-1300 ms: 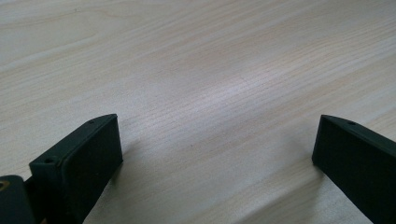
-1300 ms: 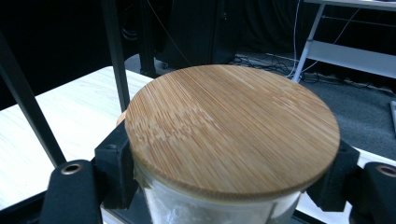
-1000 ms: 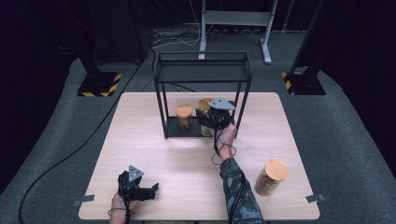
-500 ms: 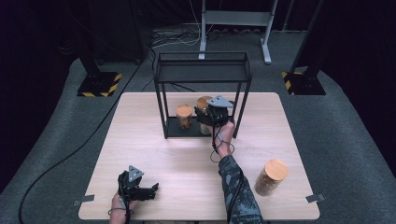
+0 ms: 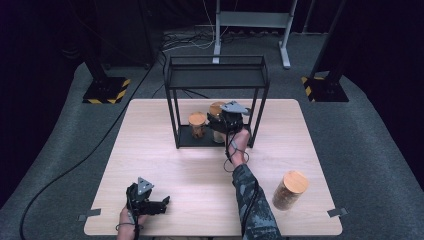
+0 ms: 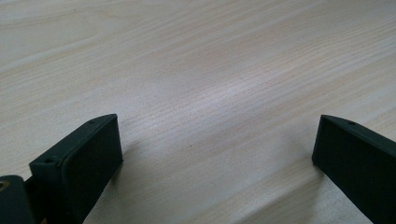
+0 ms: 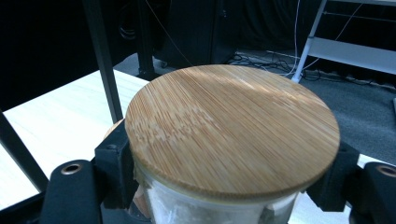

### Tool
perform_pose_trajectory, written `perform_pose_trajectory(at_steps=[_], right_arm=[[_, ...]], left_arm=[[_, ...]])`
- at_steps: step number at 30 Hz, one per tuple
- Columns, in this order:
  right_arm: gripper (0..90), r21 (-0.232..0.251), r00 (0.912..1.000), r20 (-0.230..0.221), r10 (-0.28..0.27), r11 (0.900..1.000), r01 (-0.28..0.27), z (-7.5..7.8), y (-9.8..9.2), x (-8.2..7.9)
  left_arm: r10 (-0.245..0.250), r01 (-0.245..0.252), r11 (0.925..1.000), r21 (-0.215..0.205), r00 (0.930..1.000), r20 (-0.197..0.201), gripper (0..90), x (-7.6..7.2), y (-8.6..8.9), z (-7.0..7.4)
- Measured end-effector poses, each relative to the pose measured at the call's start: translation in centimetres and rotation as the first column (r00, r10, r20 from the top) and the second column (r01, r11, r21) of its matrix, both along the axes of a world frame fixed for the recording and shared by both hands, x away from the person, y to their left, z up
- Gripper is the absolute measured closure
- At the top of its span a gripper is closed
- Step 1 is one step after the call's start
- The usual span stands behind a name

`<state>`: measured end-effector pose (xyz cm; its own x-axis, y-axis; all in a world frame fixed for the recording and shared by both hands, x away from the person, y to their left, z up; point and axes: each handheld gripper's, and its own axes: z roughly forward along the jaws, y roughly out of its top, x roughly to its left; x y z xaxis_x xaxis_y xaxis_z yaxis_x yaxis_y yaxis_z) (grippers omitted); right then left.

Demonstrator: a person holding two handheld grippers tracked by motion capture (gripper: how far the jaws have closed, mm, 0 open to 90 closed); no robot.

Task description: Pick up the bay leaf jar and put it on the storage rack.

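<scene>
My right gripper reaches into the lower level of a black wire rack and is shut on a glass jar with a bamboo lid. In the right gripper view the black pads press on both sides of the jar just under its round lid, with my right gripper clamped around it. A smaller bamboo-lidded jar stands to its left on the same shelf. My left gripper rests near the table's front left, open, with only bare wood between its jaws.
A third, larger jar stands on the table at the front right. The rack's upright posts stand close on both sides of the held jar. A cable and stands lie on the floor behind.
The right gripper with its jar has edged only slightly at the rack. The left gripper has not moved.
</scene>
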<state>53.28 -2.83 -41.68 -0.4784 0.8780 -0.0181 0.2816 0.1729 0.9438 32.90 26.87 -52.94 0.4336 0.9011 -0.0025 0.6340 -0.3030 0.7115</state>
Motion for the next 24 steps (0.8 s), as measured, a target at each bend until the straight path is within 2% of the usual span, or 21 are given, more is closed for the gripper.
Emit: perform_pose_trajectory(at_steps=[9,24], right_arm=[[25.1,0.014,0.9999,-0.007,-0.008,1.0,0.008,-0.2,-0.1,0.7],[25.1,0.008,0.9998,-0.014,-0.013,1.0,0.013,-0.6,0.4,1.6]], left_arm=[[0.0,0.0,1.0,0.0,1.0,0.0,0.7,0.0,0.0,0.0],[0.0,0.0,1.0,0.0,1.0,0.0,0.7,0.0,0.0,0.0]])
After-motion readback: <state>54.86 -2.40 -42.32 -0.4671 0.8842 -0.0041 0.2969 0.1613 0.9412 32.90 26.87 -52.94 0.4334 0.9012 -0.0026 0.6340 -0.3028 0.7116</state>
